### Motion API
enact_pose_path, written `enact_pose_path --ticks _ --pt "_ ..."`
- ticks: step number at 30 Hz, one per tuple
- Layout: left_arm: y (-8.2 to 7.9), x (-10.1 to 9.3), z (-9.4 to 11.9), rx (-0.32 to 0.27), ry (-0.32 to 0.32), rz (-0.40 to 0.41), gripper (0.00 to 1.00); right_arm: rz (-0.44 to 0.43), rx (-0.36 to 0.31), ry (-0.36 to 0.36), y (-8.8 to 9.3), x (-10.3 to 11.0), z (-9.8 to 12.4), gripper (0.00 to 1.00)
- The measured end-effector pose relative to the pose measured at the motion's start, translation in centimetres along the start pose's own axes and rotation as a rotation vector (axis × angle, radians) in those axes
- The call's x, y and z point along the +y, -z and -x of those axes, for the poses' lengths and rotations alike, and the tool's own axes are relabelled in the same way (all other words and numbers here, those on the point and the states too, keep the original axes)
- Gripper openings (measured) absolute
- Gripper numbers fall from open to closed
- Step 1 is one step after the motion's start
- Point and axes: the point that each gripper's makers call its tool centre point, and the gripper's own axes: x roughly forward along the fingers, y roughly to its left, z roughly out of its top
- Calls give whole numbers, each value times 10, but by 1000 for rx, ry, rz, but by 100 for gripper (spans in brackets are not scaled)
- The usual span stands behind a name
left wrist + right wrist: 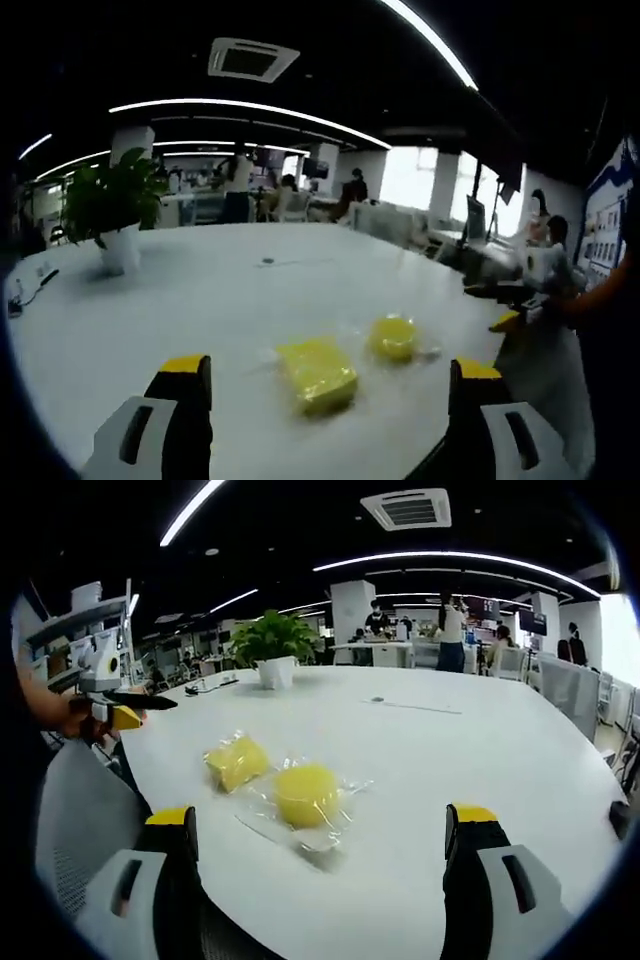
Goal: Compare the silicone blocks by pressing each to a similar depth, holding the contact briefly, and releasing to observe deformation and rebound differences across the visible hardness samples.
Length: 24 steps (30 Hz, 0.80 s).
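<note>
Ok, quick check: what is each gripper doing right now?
Left gripper: open, holding nothing, above the white table.
Right gripper: open, holding nothing.

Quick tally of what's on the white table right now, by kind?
Yellow square silicone block, in clear wrap: 1
Yellow round silicone block, in clear wrap: 1
Potted plant in a white pot: 1
Total: 3

Smooth glossy white table, yellow silicone blocks in crinkled clear plastic wrap
</note>
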Motion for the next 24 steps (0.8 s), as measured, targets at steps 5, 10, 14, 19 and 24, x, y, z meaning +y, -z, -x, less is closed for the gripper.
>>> enact_pose_path --ticks 5,10,14,19,24 --pt "19 7 3 6 -27 29 100 -57 25 6 7 -6 -2 96" --pt "22 13 6 -20 -35 102 100 -9 41 14 8 -3 -1 96" --pt "29 -1 3 20 10 53 100 -12 47 22 11 -5 1 96" --pt "35 0 4 53 -4 15 100 31 66 -9 13 4 -1 96" --pt "40 0 4 71 -1 39 100 25 78 -11 16 3 -1 96"
